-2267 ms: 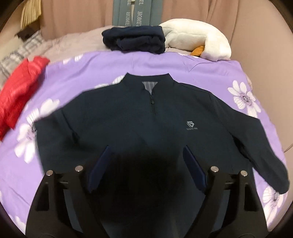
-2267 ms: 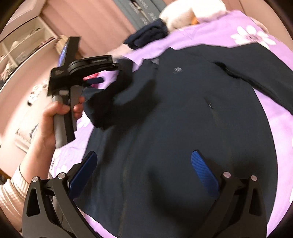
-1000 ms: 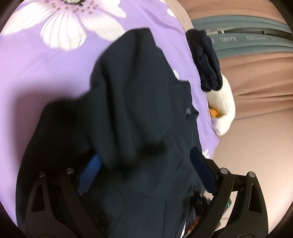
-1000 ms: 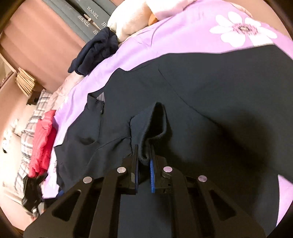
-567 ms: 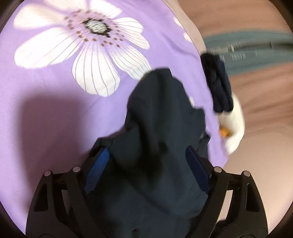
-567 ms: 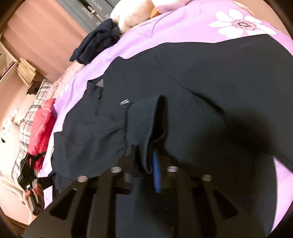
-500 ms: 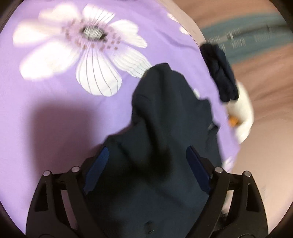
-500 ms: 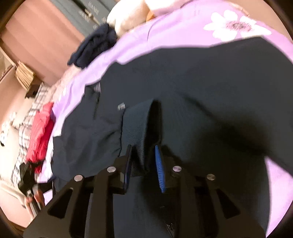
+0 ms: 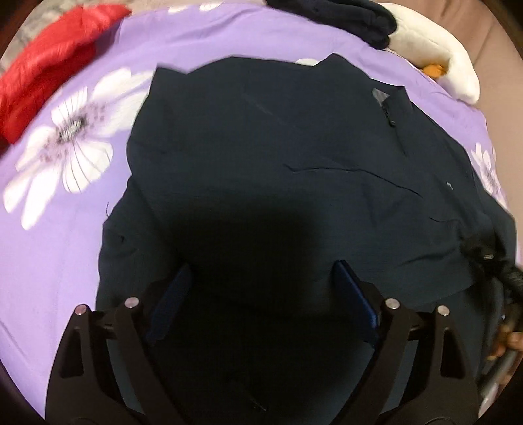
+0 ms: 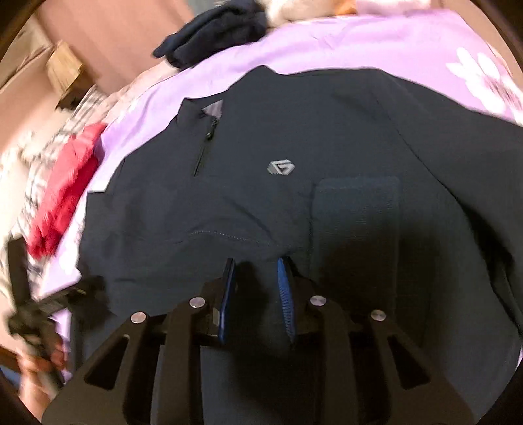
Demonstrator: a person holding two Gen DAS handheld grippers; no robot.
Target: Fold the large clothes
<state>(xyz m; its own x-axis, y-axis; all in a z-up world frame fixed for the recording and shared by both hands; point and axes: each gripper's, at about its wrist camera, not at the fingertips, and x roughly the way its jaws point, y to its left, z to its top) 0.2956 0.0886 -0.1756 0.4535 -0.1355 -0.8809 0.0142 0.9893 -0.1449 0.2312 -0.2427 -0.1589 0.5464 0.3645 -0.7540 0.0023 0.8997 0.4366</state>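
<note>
Lying flat on purple floral bedspread point(image 9: 59, 248), navy zip-neck jacket point(image 9: 294, 157) fills most of both wrist views; collar toward 1 o'clock in left view, toward 11 o'clock in right view. Left gripper point(image 9: 261, 304) hangs over jacket's lower body, jaws spread wide, blue pads apart w/ dark cloth seen between them but not pinched; shadow there makes contact w/ fabric hard to judge. Right gripper point(image 10: 256, 297) sits over jacket front below grey chest logo point(image 10: 281, 169), jaws opening, a modest gap between pads, nothing clamped in it; fabric shows behind gap. Ribbed sleeve cuff point(image 10: 356, 209) lies folded in across chest, just at 1 o'clock of right gripper, apart from pads. Red garment point(image 9: 49, 59) at 10 o'clock on bedspread edge in left view, well apart from jacket. Dark folded bundle point(image 9: 343, 16) at 12 o'clock, touching white plush point(image 9: 434, 45) at 1 o'clock. Right view: person's hand w/ other gripper shows blurred at 8 o'clock. Left view: fingers on a handle at 4 o'clock, partly cut by frame edge.
</note>
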